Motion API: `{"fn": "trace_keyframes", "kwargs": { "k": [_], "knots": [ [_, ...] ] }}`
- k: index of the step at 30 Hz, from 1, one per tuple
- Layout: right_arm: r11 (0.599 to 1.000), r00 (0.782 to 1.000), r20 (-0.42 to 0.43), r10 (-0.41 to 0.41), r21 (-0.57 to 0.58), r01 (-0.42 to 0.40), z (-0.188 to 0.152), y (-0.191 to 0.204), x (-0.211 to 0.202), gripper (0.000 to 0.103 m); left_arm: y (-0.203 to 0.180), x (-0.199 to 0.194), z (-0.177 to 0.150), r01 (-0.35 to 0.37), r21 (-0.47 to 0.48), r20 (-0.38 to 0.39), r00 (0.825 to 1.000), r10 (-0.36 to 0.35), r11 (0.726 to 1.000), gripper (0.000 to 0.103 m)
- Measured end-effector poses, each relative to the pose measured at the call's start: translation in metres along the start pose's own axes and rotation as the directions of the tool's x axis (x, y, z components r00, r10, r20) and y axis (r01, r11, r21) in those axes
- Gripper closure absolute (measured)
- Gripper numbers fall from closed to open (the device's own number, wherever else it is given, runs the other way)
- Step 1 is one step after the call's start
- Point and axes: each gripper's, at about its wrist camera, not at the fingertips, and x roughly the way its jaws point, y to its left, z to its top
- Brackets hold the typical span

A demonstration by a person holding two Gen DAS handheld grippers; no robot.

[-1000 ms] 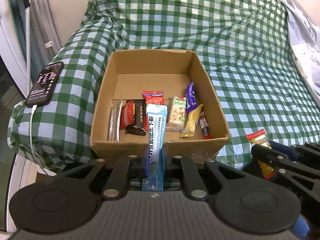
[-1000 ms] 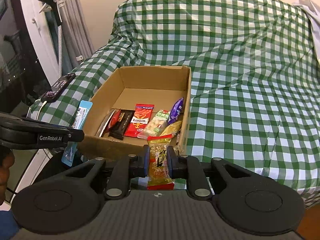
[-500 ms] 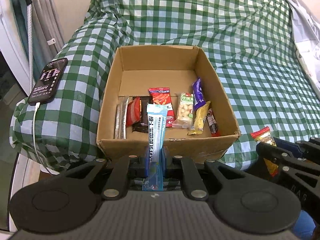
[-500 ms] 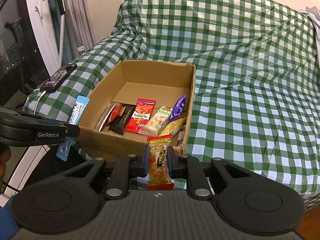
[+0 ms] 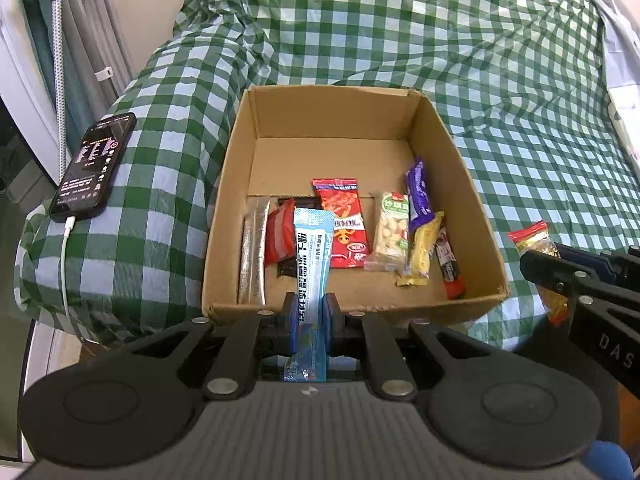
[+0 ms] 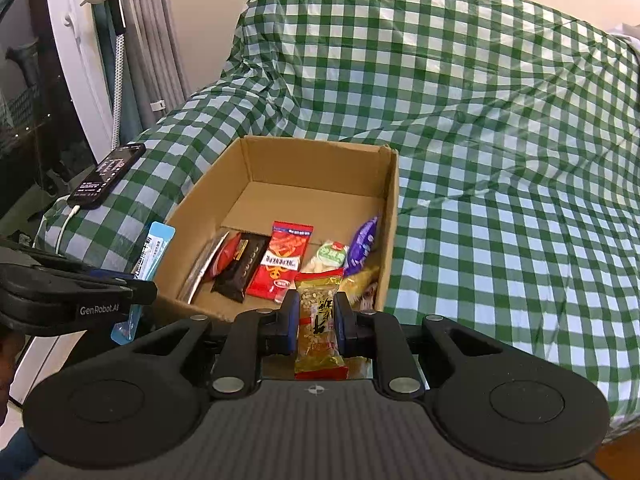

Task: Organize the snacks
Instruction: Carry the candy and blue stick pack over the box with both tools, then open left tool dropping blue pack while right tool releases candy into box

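Observation:
An open cardboard box [image 5: 452, 152] [image 6: 390, 216] sits on a green checked bed and holds several snack packets in a row along its near side. My left gripper [image 5: 311, 314] is shut on a long light-blue snack packet [image 5: 313, 256], held upright just before the box's near wall; it also shows in the right wrist view [image 6: 150, 256]. My right gripper [image 6: 316, 318] is shut on a yellow peanut packet with red ends [image 6: 318, 320], near the box's near right corner. That packet shows in the left wrist view [image 5: 534, 242] to the right of the box.
A black phone [image 5: 94, 166] on a white charging cable lies on the bed's left edge, left of the box. The checked bedcover [image 6: 500, 160] stretches right and behind. A curtain and a stand [image 6: 116, 40] rise at the left. White cloth [image 5: 620, 60] lies at far right.
Both grippers have risen and drawn back slightly, so the box sits lower and farther in view. Both packets stay gripped.

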Motion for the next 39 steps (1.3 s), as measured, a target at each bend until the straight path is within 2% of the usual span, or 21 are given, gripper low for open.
{"fn": "trace_keyframes", "kwargs": {
  "k": [18, 27, 28, 30, 31, 32, 33, 34, 35, 36, 39],
  "knots": [
    [0.999, 0.997, -0.067, 0.034, 0.008, -0.034, 0.045, -0.003, 0.085, 0.084, 0.014, 0.074, 0.059, -0.020, -0.005, -0.081, 0.997, 0.020, 1.000, 0.089],
    [0.999, 0.992, -0.118, 0.043, 0.034, -0.039, 0.052, -0.010, 0.130, 0.084, 0.017, 0.118, 0.076, -0.044, -0.002, -0.137, 0.990, 0.044, 0.999, 0.088],
    [0.999, 0.992, -0.122, 0.042, 0.039, -0.038, 0.053, -0.011, 0.135, 0.084, 0.017, 0.123, 0.077, -0.048, -0.004, -0.141, 0.989, 0.047, 0.999, 0.084],
    [0.998, 0.992, -0.122, 0.044, 0.048, -0.038, 0.054, -0.013, 0.143, 0.083, 0.018, 0.130, 0.080, -0.065, 0.002, -0.141, 0.988, 0.065, 0.998, 0.054],
    [0.998, 0.992, -0.114, 0.043, 0.056, -0.037, 0.055, -0.015, 0.146, 0.083, 0.017, 0.131, 0.081, -0.074, 0.008, -0.136, 0.988, 0.074, 0.997, 0.016],
    [0.997, 0.994, -0.105, 0.039, 0.067, -0.032, 0.057, -0.017, 0.149, 0.077, 0.018, 0.130, 0.082, -0.091, 0.013, -0.122, 0.988, 0.092, 0.996, 0.001],
    [0.997, 0.995, -0.095, 0.032, 0.079, -0.025, 0.059, -0.020, 0.150, 0.057, 0.019, 0.126, 0.081, -0.118, 0.012, -0.084, 0.989, 0.118, 0.993, 0.000],
    [0.996, 0.996, -0.084, 0.021, 0.088, -0.014, 0.061, -0.022, 0.150, 0.045, 0.019, 0.123, 0.081, -0.132, 0.016, -0.062, 0.989, 0.133, 0.991, 0.000],
    [0.995, 0.998, -0.061, 0.005, 0.098, 0.001, 0.062, -0.024, 0.148, 0.028, 0.019, 0.120, 0.079, -0.136, 0.025, -0.051, 0.989, 0.137, 0.990, 0.000],
    [0.995, 0.999, -0.036, -0.006, 0.103, 0.010, 0.061, -0.025, 0.143, 0.022, 0.019, 0.118, 0.078, -0.133, 0.037, -0.057, 0.989, 0.135, 0.990, 0.000],
    [0.997, 1.000, -0.020, -0.010, 0.081, 0.011, 0.055, -0.023, 0.133, 0.018, 0.018, 0.111, 0.069, -0.131, 0.040, -0.079, 0.988, 0.134, 0.991, 0.000]
  ]
}}
